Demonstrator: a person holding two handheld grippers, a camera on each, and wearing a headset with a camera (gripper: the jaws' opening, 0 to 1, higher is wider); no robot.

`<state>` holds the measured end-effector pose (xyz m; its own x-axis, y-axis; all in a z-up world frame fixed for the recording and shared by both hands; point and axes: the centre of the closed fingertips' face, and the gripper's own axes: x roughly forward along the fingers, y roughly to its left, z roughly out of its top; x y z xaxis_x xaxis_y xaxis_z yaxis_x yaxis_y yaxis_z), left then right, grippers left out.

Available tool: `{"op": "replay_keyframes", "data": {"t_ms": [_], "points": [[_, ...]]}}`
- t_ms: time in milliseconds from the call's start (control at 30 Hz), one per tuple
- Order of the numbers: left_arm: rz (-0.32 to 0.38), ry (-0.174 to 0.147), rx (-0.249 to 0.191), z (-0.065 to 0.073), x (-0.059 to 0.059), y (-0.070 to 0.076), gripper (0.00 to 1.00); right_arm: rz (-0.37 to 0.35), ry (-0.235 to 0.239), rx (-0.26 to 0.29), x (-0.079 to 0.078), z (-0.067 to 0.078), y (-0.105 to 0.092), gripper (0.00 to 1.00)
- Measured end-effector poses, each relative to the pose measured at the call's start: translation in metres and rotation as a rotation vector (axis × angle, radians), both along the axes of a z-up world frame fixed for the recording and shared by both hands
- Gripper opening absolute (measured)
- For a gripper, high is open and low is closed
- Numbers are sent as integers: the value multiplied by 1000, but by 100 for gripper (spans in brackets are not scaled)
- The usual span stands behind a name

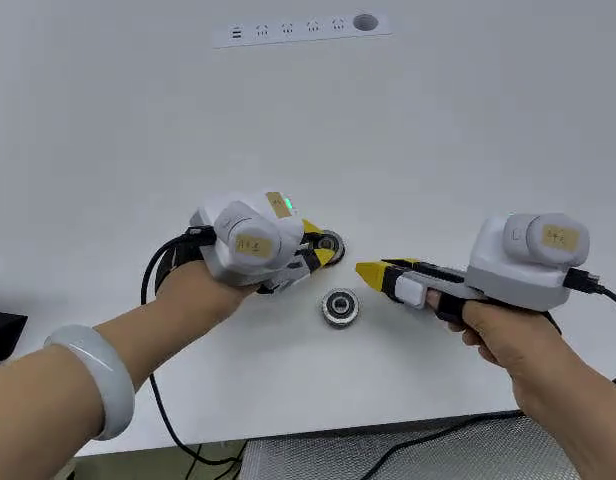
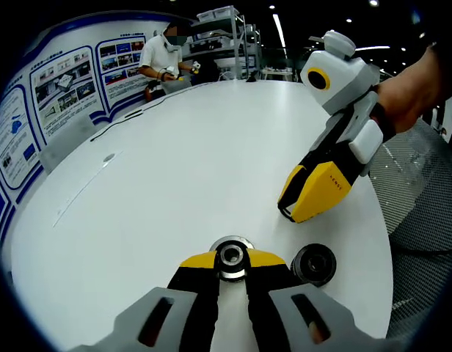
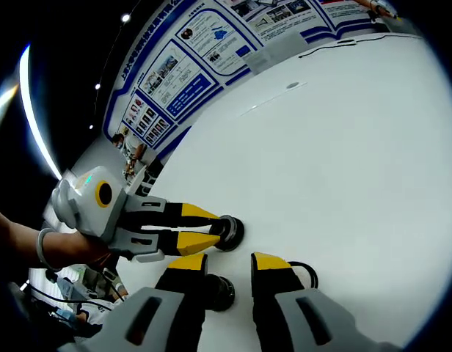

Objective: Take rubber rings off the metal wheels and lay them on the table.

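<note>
My left gripper [image 1: 321, 251] is shut on a small metal wheel [image 1: 330, 243] that rests low on the white table [image 1: 408, 150]; its own view shows the yellow fingertips clamped on the wheel's hub [image 2: 232, 255]. A second wheel [image 1: 340, 307], with a black rubber ring around it, lies free just in front [image 2: 314, 264]. My right gripper [image 1: 372, 272] hovers to that wheel's right, jaws a little apart and empty [image 3: 230, 265]. The free wheel [image 3: 217, 290] sits by its left finger. A thin dark loop [image 3: 307, 273], perhaps a rubber ring, lies by the right finger.
A white power strip [image 1: 303, 28] lies at the table's far edge. Black cables [image 1: 153, 290] trail from both grippers toward the near edge. People [image 2: 163, 59] and shelving [image 2: 230, 33] stand beyond the far end of the table.
</note>
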<state>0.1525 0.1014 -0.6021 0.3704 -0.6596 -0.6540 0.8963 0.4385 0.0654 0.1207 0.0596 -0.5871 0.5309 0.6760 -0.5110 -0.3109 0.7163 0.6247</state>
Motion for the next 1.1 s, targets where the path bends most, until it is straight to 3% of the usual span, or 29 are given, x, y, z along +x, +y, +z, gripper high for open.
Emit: {"op": "replay_keyframes", "data": {"t_ms": [300, 1100], "points": [[-4, -1, -8, -1, 0, 0, 14, -52, 52, 79, 14, -5, 9, 25], [3, -5, -18, 0, -1, -1, 13, -83, 147, 173, 25, -14, 29, 22]]}}
